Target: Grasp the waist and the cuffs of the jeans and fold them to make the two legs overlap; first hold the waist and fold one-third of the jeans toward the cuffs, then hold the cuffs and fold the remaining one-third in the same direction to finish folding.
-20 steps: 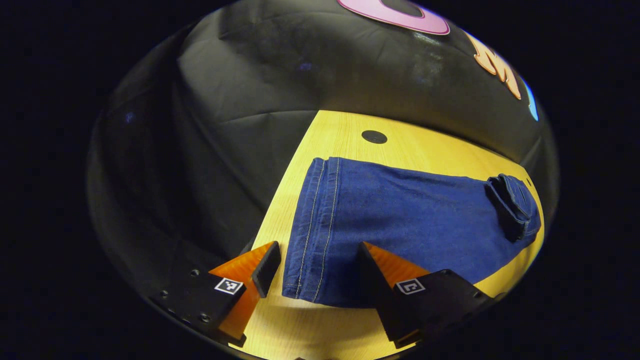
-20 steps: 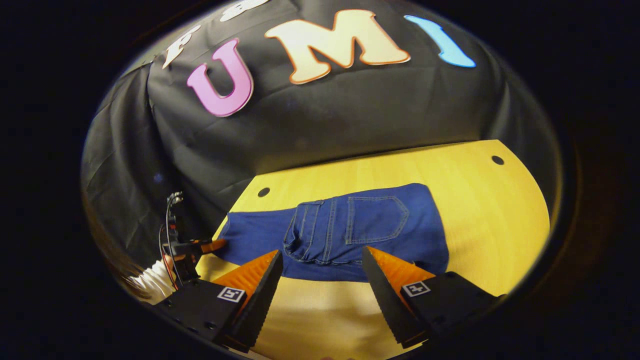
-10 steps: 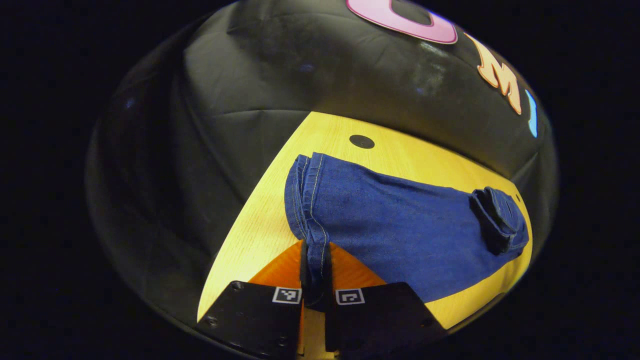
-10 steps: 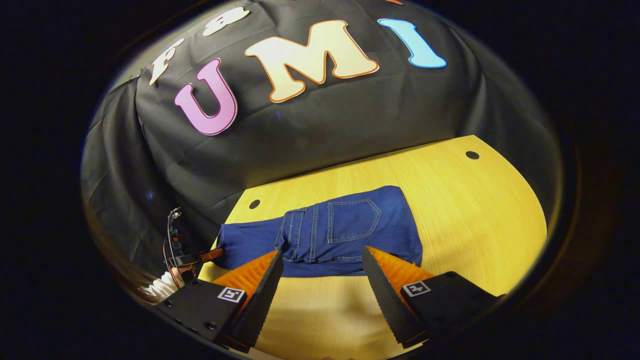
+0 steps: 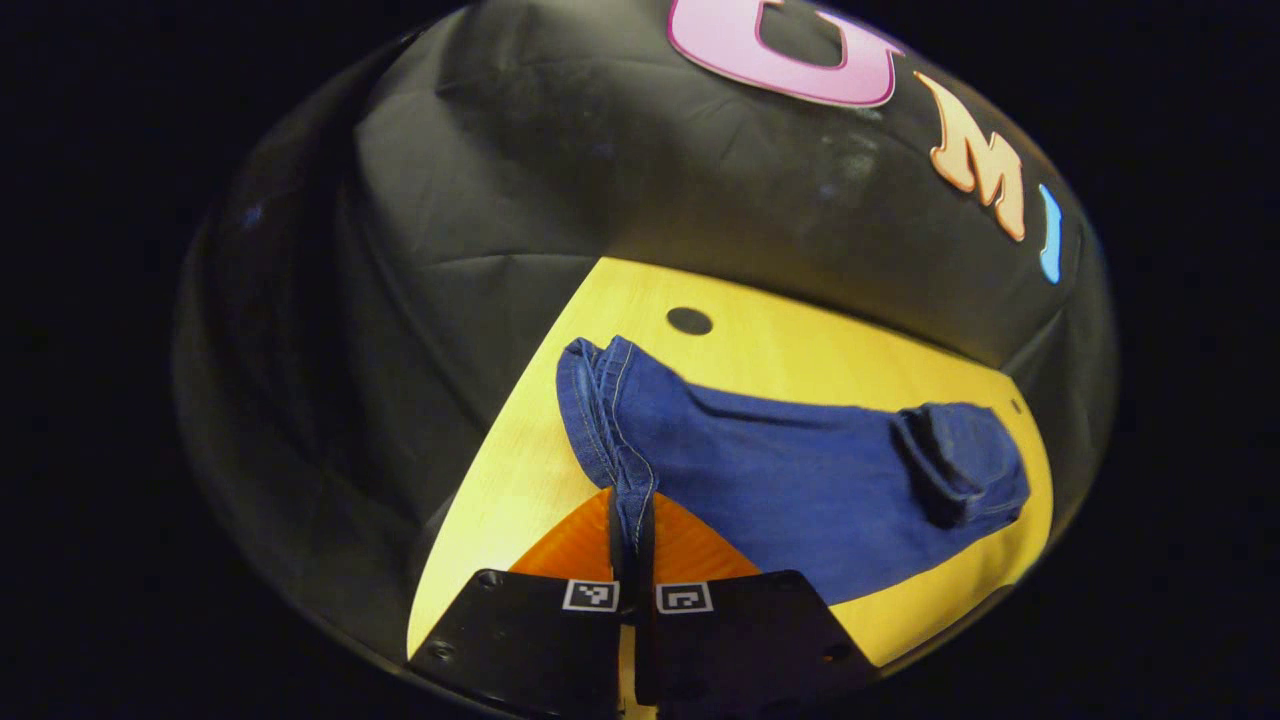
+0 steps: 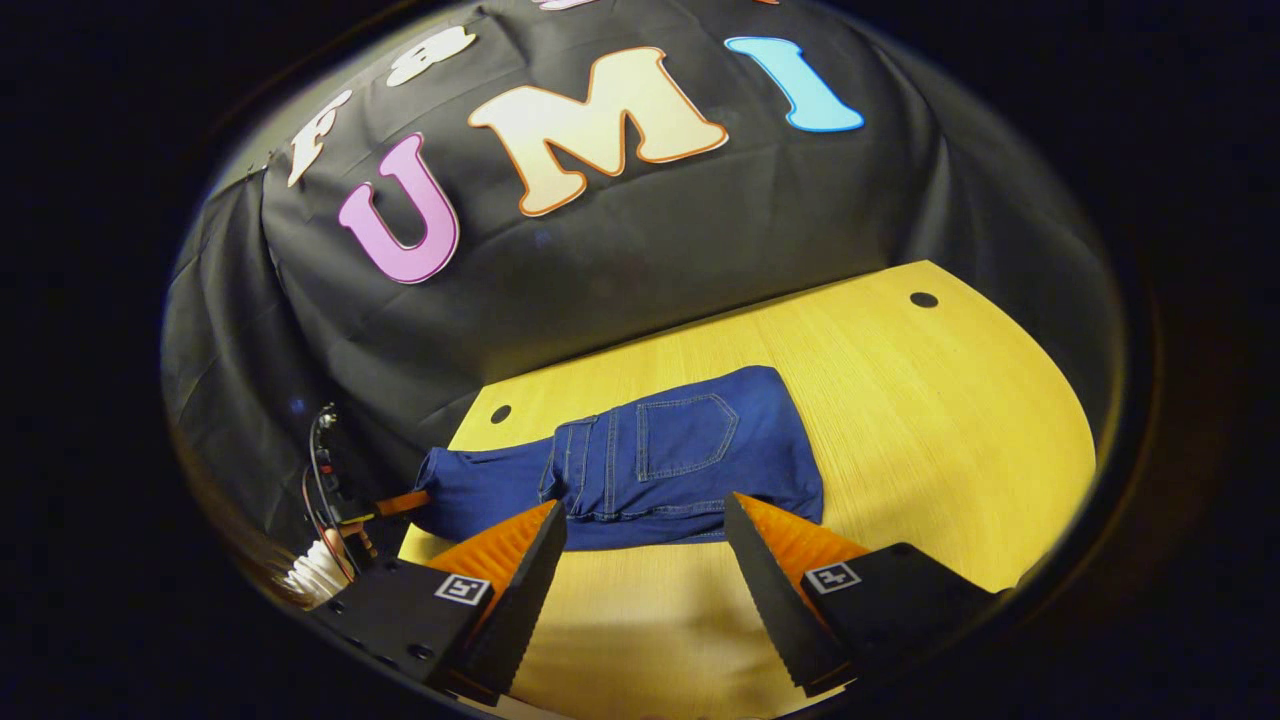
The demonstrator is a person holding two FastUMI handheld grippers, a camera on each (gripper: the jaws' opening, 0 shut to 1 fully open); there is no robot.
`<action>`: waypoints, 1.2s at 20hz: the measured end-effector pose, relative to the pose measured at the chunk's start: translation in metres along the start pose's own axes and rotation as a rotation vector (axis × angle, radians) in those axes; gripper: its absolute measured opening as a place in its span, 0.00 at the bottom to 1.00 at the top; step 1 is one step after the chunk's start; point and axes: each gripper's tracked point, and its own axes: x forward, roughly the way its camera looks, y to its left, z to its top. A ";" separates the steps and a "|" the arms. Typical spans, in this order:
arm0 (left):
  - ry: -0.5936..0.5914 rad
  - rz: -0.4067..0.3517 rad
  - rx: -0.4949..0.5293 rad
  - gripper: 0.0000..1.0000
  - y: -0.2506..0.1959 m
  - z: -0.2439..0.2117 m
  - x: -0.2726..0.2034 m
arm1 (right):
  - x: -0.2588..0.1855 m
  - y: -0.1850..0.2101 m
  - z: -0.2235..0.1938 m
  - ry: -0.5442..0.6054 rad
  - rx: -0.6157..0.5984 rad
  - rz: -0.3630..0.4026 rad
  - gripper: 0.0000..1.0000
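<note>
The blue jeans (image 5: 790, 480) lie on the yellow wooden table (image 5: 800, 350), legs overlapped. The waist third is folded over, back pocket up (image 6: 690, 440), and forms a thick roll (image 5: 955, 455) at the far end in the left gripper view. My left gripper (image 5: 632, 540) is shut on the stitched cuffs (image 5: 610, 420), which rise off the table into its jaws. My right gripper (image 6: 645, 555) stands open above bare table, just in front of the folded waist, touching nothing. The left gripper (image 6: 395, 500) also appears far left in the right gripper view, at the cuff end.
A white sleeve (image 6: 315, 572) and wires sit behind the far left gripper. The table has small round holes (image 5: 688, 321) (image 6: 923, 299) near its back corners. Black cloth walls close behind the table. Bare wood stretches right of the jeans (image 6: 950, 430).
My left gripper closed on the cuffs and lifted them, bunching the hem upward. My right gripper stayed open and drew back from the folded waist, so the jeans look smaller.
</note>
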 end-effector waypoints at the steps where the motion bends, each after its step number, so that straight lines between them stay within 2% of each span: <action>1: -0.021 -0.030 -0.041 0.00 -0.016 0.013 -0.008 | -0.001 -0.005 0.003 -0.005 0.011 0.006 0.93; 2: -0.046 -0.024 -0.065 0.00 -0.027 0.025 -0.014 | -0.005 -0.010 0.004 -0.010 0.021 0.013 0.98; 5: -0.118 -0.008 -0.053 0.00 -0.065 0.051 -0.026 | -0.013 -0.037 0.012 -0.020 0.008 0.016 0.98; 11: -0.188 -0.034 -0.057 0.00 -0.182 0.085 -0.043 | -0.033 -0.104 0.025 0.022 0.027 0.078 0.98; 15: -0.213 -0.049 0.048 0.00 -0.264 0.092 -0.043 | -0.040 -0.142 0.043 0.008 0.034 0.102 0.98; 19: -0.178 -0.133 0.121 0.00 -0.351 0.078 -0.022 | -0.039 -0.168 0.052 0.000 0.028 0.112 0.98; 22: -0.113 -0.184 0.187 0.00 -0.409 0.044 0.004 | -0.037 -0.186 0.049 0.010 -0.002 0.097 0.98; 24: -0.058 -0.187 0.252 0.00 -0.438 0.009 0.020 | -0.036 -0.193 0.047 0.022 0.016 0.099 0.98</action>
